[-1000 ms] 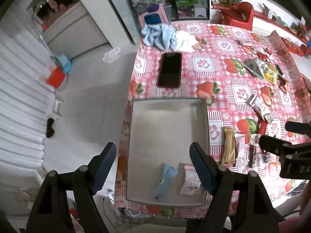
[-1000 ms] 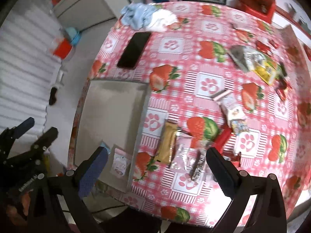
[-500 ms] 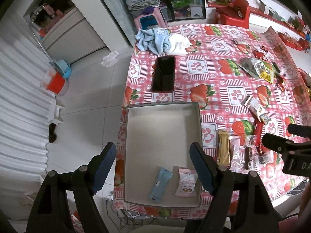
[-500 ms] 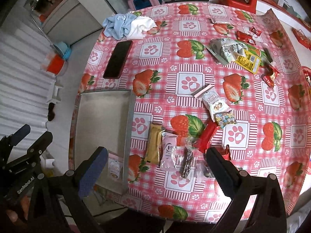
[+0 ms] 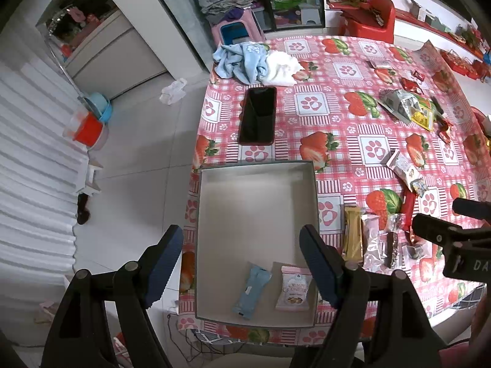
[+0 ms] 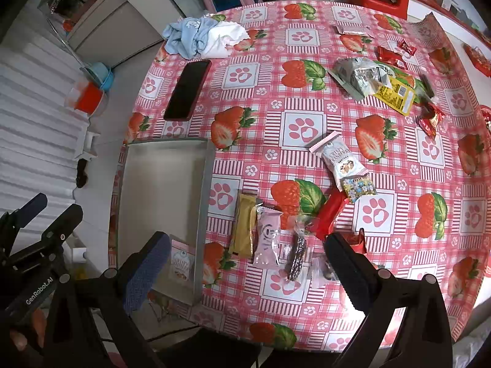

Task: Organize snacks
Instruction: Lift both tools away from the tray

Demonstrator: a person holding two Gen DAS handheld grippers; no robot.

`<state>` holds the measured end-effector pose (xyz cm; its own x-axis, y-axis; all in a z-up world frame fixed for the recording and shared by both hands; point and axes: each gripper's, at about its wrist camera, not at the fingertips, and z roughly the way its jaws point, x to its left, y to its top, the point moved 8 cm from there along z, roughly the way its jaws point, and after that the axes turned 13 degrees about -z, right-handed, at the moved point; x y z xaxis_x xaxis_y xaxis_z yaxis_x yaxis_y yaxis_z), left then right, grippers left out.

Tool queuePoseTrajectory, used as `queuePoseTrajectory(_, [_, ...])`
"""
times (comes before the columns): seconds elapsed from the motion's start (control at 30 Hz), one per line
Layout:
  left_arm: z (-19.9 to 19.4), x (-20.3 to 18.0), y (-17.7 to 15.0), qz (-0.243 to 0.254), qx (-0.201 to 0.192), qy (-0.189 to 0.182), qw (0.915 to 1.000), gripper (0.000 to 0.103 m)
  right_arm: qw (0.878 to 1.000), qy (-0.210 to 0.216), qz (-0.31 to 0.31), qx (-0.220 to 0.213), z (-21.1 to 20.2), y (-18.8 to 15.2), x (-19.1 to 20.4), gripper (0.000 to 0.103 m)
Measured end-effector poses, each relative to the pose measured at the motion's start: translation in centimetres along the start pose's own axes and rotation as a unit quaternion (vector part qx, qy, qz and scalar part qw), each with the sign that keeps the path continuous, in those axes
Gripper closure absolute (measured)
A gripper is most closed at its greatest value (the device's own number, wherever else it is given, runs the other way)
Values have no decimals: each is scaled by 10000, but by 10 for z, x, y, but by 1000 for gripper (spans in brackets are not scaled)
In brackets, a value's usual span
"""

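Observation:
A grey open box (image 5: 257, 208) sits at the table's near left corner; it also shows in the right wrist view (image 6: 165, 190). Inside lie a light blue bar (image 5: 251, 289) and a pink cranberry packet (image 5: 293, 288). Right of the box lie a gold bar (image 6: 244, 224), a pink wrapper (image 6: 268, 236), a dark bar (image 6: 296, 257) and a red stick (image 6: 330, 214). My left gripper (image 5: 242, 263) is open and empty, high above the box. My right gripper (image 6: 245, 273) is open and empty, high above the loose snacks.
A black phone (image 5: 257, 115) lies beyond the box. A blue and white cloth (image 5: 254, 64) sits at the far edge. A white cranberry packet (image 6: 339, 159), a silver bag (image 6: 359, 76), a yellow packet (image 6: 396, 93) and red candies (image 6: 429, 118) lie further right. The floor drops off left.
Both grippers have risen and pulled back from the table, so more of it shows. Both stay open and empty. No snack has moved.

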<state>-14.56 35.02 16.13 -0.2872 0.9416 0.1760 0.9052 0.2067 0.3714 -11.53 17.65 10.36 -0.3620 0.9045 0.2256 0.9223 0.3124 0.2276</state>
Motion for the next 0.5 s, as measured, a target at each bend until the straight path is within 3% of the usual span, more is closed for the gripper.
queuePoseTrajectory(0.17, [11,-13,-11,107,357,-312,9988,22,9987,11,450,239,12,-14,-25,2])
queuePoseTrajectory(0.33, [25,-32,-28,333,788,-511,9950,22,9882,-246,1323,734,29,-55,-79,2])
queuePoseTrajectory(0.5, [27,-56,-34,582,925,-599,9922,22,9878,-417,1416,500,17,-67,-98,2])
